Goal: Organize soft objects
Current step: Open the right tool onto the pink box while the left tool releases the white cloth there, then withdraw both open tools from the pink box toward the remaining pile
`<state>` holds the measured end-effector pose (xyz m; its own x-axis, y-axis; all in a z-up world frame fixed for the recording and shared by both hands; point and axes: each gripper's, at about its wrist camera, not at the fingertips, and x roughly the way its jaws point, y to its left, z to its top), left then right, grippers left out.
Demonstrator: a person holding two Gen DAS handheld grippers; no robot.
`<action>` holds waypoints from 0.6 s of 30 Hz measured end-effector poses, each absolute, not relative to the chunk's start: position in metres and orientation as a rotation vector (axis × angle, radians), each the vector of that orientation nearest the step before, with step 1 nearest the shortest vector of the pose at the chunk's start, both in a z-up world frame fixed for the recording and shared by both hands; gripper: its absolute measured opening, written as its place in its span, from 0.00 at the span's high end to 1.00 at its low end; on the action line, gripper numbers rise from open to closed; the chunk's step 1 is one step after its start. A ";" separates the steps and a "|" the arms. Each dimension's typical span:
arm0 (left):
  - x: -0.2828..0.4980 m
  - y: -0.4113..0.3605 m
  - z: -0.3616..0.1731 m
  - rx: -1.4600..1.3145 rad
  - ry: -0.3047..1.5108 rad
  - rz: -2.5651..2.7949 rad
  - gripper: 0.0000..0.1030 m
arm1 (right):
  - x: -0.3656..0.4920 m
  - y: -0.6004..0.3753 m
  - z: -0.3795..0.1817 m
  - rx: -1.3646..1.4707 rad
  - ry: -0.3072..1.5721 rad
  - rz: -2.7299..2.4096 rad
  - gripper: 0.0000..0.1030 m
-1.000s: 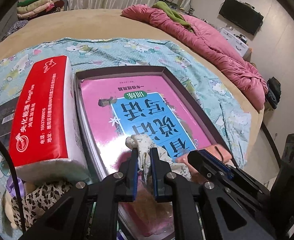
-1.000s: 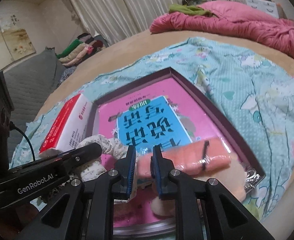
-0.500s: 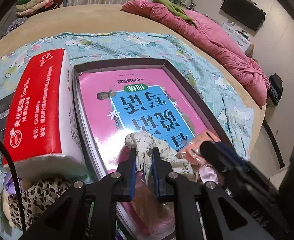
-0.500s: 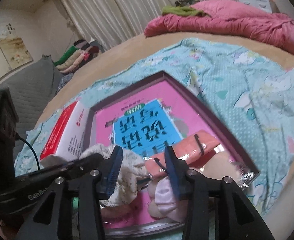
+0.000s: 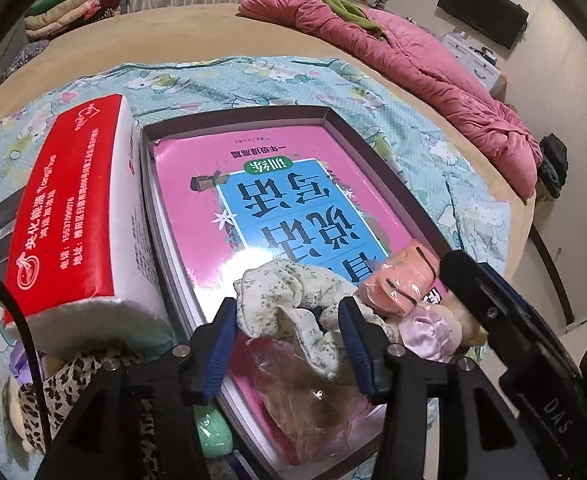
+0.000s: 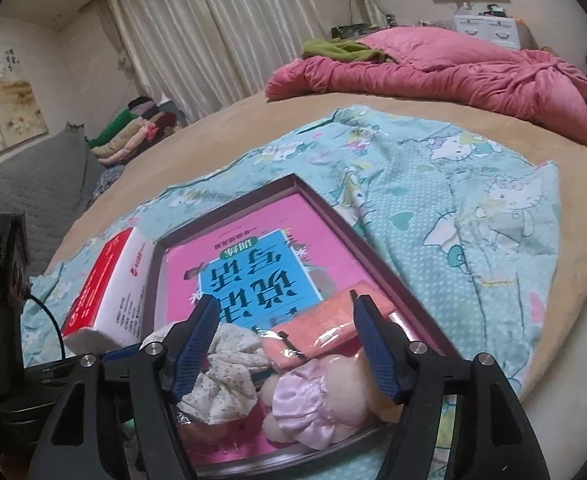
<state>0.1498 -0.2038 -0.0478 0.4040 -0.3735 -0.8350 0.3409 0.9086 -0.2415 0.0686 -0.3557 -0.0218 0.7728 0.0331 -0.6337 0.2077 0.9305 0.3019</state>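
A cream floral cloth (image 5: pixel 293 300) lies crumpled on the pink book inside a dark purple tray (image 5: pixel 373 152). My left gripper (image 5: pixel 287 324) straddles the cloth and its jaws are opening; the pads do not press on it. To its right sit an orange wrapped cloth (image 5: pixel 401 280) and a pink satin plush piece (image 5: pixel 433 332). My right gripper (image 6: pixel 285 328) hangs over the orange wrapped cloth (image 6: pixel 321 328) and the pink plush (image 6: pixel 305 396). Its jaws are opening wide and hold nothing. The floral cloth (image 6: pixel 221 364) lies by its left finger.
A red and white tissue pack (image 5: pixel 65 216) stands against the tray's left side. A leopard-print item (image 5: pixel 65 392) and something green (image 5: pixel 209 432) lie near the front left. The tray rests on a teal cartoon sheet (image 6: pixel 473 208) on a tan bed, with a pink quilt (image 6: pixel 453 68) at the back.
Both grippers went from shut to open. The left let go of the floral cloth, the right let go of the orange wrapped cloth and drew back a little.
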 end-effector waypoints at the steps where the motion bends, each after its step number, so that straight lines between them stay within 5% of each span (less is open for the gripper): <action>1: 0.149 -0.204 -0.047 -0.030 1.062 -0.447 0.49 | 0.067 -0.357 -0.021 0.370 0.681 -0.104 0.28; 18: 0.126 -0.187 -0.022 0.020 0.996 -0.392 0.35 | 0.062 -0.358 -0.017 0.363 0.666 -0.137 0.25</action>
